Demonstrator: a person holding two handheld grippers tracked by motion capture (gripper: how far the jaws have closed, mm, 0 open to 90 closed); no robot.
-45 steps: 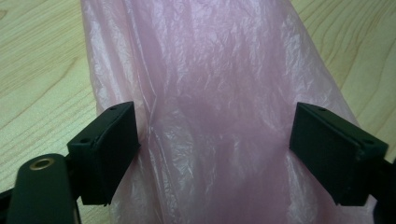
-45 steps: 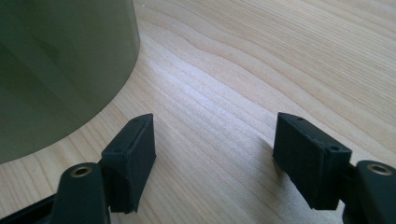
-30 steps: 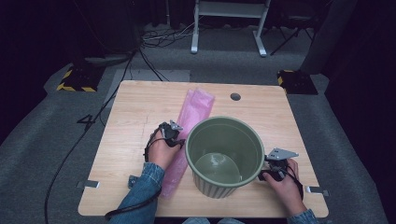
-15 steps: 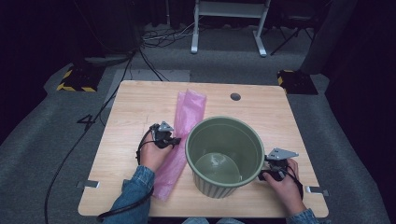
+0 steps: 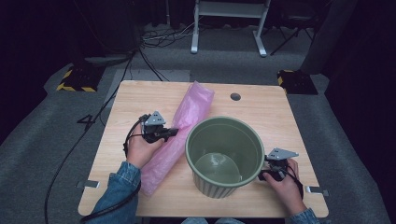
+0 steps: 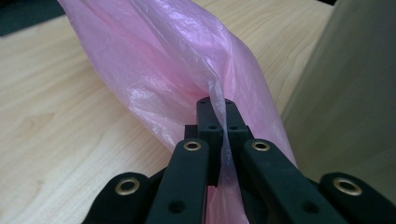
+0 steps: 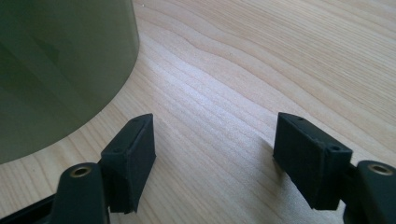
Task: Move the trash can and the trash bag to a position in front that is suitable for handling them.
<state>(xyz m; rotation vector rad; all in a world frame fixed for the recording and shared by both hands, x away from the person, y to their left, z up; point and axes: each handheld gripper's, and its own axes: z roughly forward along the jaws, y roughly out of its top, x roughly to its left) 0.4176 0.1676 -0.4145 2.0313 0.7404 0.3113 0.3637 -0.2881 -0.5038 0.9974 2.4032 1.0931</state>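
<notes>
Leftward goes the left gripper (image 5: pixel 169 132) compared with a second ago, when it sat tight against the bin's side; it has pulled away from the green bin (image 5: pixel 225 156) and drawn the pink plastic bag (image 5: pixel 180 135) with it, so the bag's lower stretch now lies clear of the bin wall. The right hand (image 5: pixel 282 184) has barely shifted.

Close up in the left gripper view, the jaws are pressed together on a thin fold of the pink bag (image 6: pixel 187 79), the film running up between the two black tips (crinkled and glossy there). The bin's wall (image 6: pixel 350 93) stands just beside the bag on that side.

On the high view the bag lies as a long diagonal strip across the wooden table (image 5: pixel 261 107), its far end near the back edge, its near end by the person's left denim sleeve (image 5: pixel 119 186). The bin stands upright and open-topped, right of the bag.

Over on the right, the right gripper (image 7: pixel 212 149) rests low on the table with its jaws wide apart and nothing between them but bare wood. The green bin (image 7: pixel 60 70) sits just beside its left jaw, not touching it.

A small round hole (image 5: pixel 235 96) marks the table's far side.
</notes>
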